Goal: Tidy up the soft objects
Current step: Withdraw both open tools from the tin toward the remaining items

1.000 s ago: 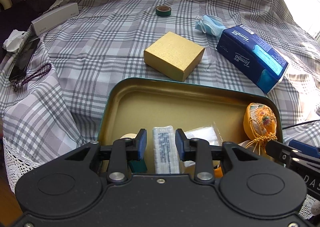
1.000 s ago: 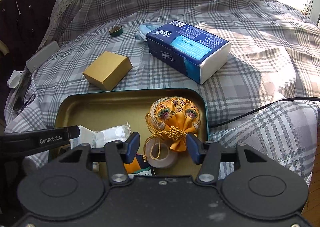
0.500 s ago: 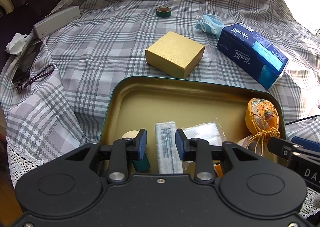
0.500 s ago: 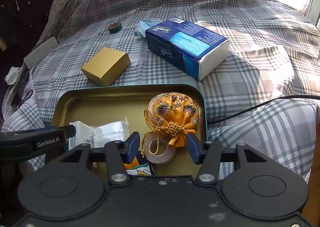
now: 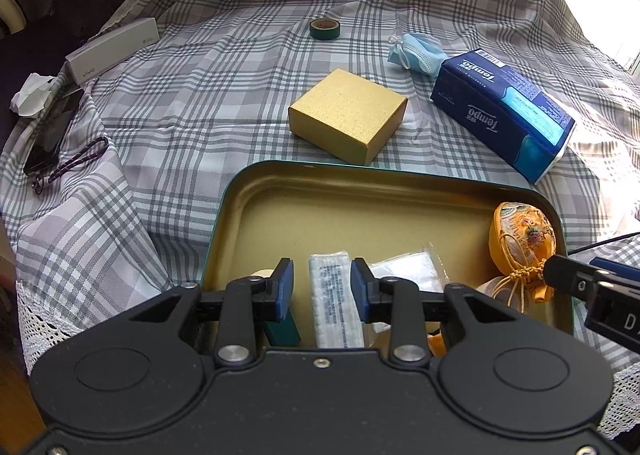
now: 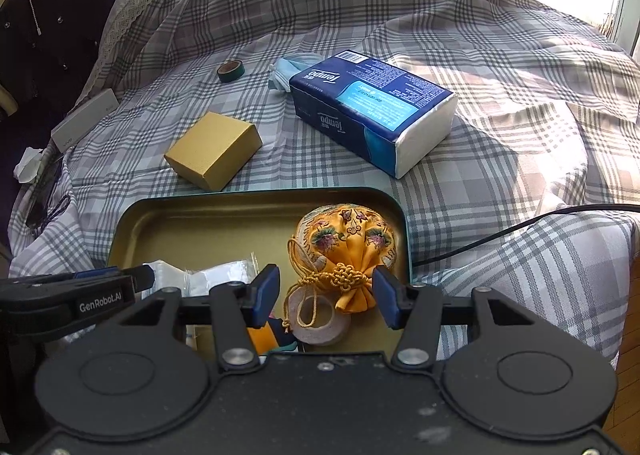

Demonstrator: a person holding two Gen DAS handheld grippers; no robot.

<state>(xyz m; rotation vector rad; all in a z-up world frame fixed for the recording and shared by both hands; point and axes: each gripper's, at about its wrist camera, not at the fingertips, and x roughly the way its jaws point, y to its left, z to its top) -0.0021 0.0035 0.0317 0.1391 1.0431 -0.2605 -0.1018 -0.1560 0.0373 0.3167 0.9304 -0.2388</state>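
Observation:
A teal-rimmed gold tin tray (image 5: 360, 169) (image 6: 256, 193) lies on the plaid cloth right below both grippers. A white wrapped packet (image 5: 330, 295) rests flat in it, and my left gripper (image 5: 321, 279) stands narrowly open astride that packet, with a gap at the left pad. An orange embroidered pouch (image 6: 348, 235) (image 5: 520, 239) sits at the tray's right end. My right gripper (image 6: 326, 291) is open around its knotted neck, above a beige tape roll (image 6: 316, 321). A clear plastic bag (image 6: 216, 273) lies between them. A blue tissue pack (image 6: 372, 111) and a blue face mask (image 5: 418, 53) lie beyond the tray.
A gold box (image 5: 348, 115) sits just past the tray's far rim. Farther back is a green tape roll (image 5: 325, 29). A white carton (image 5: 112, 49), a phone (image 5: 50, 135) and a crumpled tissue lie at the left edge. A black cable (image 6: 520, 223) crosses the cloth at right.

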